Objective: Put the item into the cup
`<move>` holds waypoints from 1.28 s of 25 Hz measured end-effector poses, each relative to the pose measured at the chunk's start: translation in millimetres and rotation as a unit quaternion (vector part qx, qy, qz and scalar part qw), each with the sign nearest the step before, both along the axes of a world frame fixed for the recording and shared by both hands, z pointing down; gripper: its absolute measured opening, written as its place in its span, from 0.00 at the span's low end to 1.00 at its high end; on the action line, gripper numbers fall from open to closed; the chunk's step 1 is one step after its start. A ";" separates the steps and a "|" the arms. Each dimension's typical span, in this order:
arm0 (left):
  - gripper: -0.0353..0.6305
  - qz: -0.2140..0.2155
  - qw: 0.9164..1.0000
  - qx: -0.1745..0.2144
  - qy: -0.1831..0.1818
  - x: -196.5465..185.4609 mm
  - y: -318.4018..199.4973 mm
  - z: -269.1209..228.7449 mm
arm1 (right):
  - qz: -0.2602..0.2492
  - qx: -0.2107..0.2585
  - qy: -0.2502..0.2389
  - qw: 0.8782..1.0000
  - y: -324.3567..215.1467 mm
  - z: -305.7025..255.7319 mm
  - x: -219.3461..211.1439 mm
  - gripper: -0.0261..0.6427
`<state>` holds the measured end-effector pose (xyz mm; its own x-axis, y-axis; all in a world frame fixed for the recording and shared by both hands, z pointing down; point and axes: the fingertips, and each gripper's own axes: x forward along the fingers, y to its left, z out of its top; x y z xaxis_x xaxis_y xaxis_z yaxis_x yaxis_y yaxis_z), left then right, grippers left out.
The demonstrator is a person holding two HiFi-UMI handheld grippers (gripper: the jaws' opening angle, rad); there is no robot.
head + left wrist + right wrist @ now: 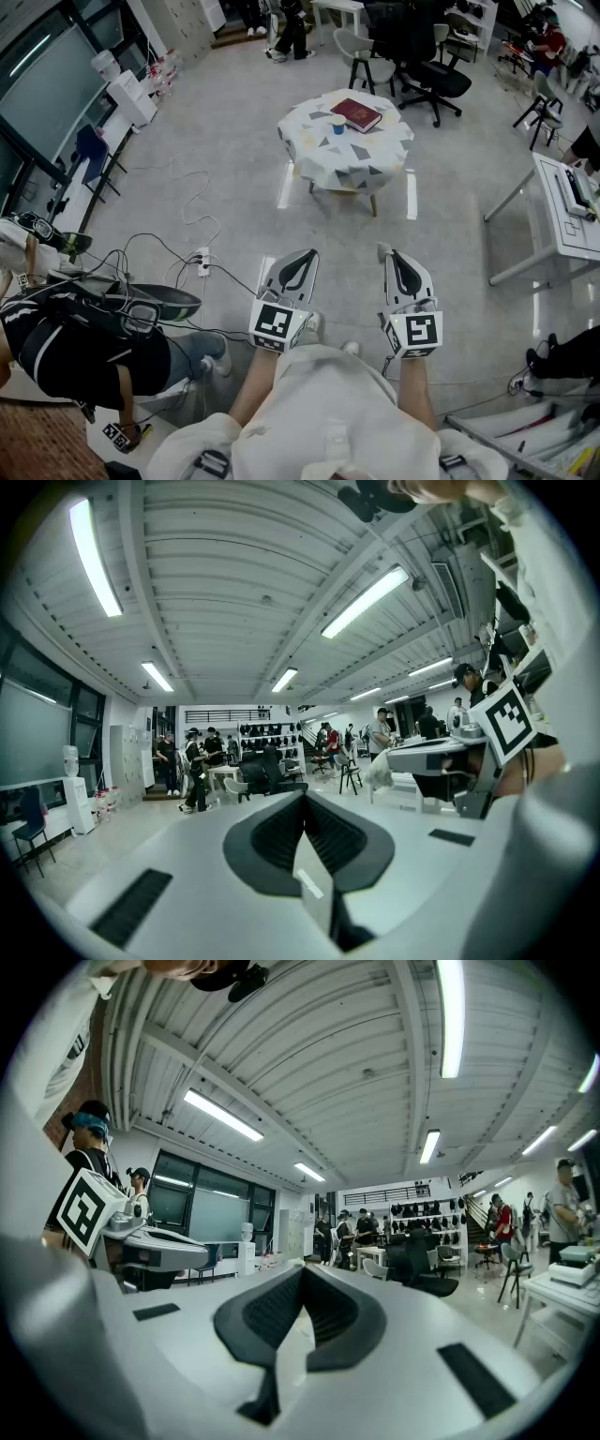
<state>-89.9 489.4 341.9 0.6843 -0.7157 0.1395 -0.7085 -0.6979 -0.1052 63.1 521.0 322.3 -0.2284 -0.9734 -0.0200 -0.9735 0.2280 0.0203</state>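
Far ahead in the head view stands a small round table (319, 155) under a patterned cloth. On it are a small cup (338, 125) and a red book (356, 114); any smaller item there is too small to make out. My left gripper (298, 255) and right gripper (394, 255) are held side by side at waist height, well short of the table, both shut and empty. The left gripper view shows its jaws (305, 803) closed together, with the right gripper (441, 761) beside it. In the right gripper view the jaws (302, 1283) meet too.
A person (84, 352) sits low at the left, with cables and a power strip (202, 263) on the floor nearby. A white desk (562, 220) stands at the right. Black office chairs (427, 70) are behind the table.
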 end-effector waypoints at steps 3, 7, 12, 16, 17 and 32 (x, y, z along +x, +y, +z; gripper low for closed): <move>0.07 0.000 1.000 0.008 0.005 5.5 3.6 -2.5 | 0.001 -0.005 -0.005 1.000 3.0 4.9 3.0 0.05; 0.07 0.004 1.000 0.013 0.012 9.1 3.7 -4.2 | -0.001 -0.011 -0.018 1.000 1.1 10.1 3.7 0.05; 0.07 0.001 1.000 -0.002 0.015 5.9 -14.7 10.6 | -0.003 -0.020 -0.007 1.000 -16.0 16.4 0.7 0.05; 0.07 0.005 1.000 -0.006 0.020 9.9 -42.6 14.2 | -0.005 -0.032 0.002 0.999 -41.7 25.3 -0.7 0.05; 0.07 0.007 1.000 -0.005 0.021 10.9 -51.4 14.4 | -0.005 -0.035 0.005 0.999 -50.2 27.6 -1.2 0.05; 0.07 0.044 0.998 -0.029 0.026 -0.5 -200.0 28.2 | 0.024 -0.063 0.023 0.997 -194.7 38.9 -16.2 0.05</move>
